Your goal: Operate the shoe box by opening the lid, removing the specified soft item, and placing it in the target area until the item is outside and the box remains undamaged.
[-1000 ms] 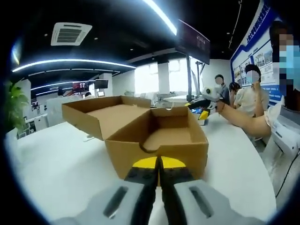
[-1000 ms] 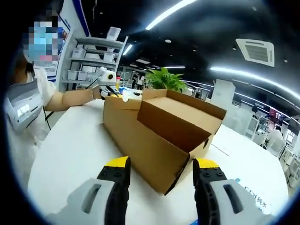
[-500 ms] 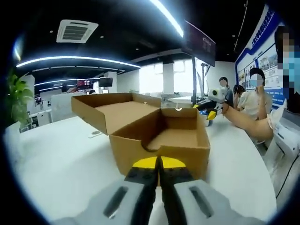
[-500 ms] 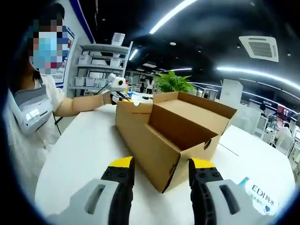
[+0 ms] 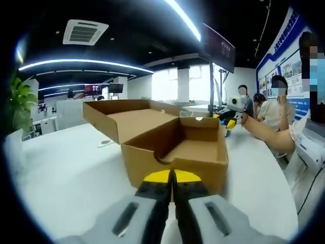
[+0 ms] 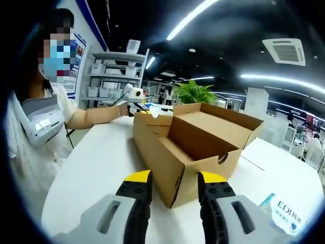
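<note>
Shoe box [image 5: 175, 150] lid open, interior apparently empty. Left tool [image 5: 171, 179] closed, holding nothing; right tool [image 6: 174, 179] open, empty. Approach gently, avoid crushing walls.

White bench [image 5: 66, 173] carries open cardboard shoe box [image 5: 175, 152], lid flipped back; blue-printed packet [image 6: 285, 209] lies near bench edge.

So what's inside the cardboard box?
The shoe box is open, showing bare cardboard floor; nothing soft is visible. The near wall hides the closest part of the floor.
</note>
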Motion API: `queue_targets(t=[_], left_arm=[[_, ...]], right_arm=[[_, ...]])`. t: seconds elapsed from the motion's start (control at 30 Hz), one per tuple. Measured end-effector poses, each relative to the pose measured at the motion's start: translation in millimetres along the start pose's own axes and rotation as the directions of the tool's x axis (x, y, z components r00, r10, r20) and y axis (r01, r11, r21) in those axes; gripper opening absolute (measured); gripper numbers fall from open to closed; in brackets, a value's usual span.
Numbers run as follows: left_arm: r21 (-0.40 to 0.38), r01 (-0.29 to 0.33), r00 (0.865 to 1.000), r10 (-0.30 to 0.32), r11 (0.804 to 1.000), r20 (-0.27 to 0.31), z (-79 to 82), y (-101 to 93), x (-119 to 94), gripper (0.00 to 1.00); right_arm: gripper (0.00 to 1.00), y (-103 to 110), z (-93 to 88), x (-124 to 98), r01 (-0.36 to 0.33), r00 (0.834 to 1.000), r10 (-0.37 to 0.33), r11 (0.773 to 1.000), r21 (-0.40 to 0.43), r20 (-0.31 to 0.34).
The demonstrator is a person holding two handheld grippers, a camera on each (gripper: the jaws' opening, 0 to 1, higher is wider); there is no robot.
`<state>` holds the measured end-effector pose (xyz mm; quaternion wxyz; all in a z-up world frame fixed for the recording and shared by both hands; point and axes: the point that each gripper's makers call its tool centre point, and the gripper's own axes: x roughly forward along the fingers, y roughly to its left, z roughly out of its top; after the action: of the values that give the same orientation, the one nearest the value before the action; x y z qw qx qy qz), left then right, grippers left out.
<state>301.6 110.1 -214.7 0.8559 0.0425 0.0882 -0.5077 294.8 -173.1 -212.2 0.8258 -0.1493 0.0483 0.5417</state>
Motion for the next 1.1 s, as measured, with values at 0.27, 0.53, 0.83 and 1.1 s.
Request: queue_targets(t=[0.27,0.53,0.83,1.1], left_arm=[[0.021,-0.001,1.000,0.001,1.000,-0.018,0.3,0.1,-4.5,0.00],[0.023,0.025,0.999,-0.025,0.999,-0.034,-2.3,-6.4,-6.8,0.00],[0.023,0.045,0.998,-0.044,0.999,-0.048,-3.9,-11.3,-9.7,0.00],[0.026,0.047,0.998,-0.045,0.999,-0.048,-3.1,-9.7,-11.6,0.00]], right_arm=[[0.34,3.3,1.8,-1.3,-0.031,0.999,0.031,1.000,-0.001,0.012],[0.24,5.7,2.5,-3.3,-0.047,0.999,0.046,0.999,0.022,0.026],[0.18,8.4,3.0,-4.9,-0.069,0.997,0.067,0.997,0.042,0.039],[0.21,14.2,4.8,-6.0,-0.103,0.994,0.100,0.993,0.061,0.054]])
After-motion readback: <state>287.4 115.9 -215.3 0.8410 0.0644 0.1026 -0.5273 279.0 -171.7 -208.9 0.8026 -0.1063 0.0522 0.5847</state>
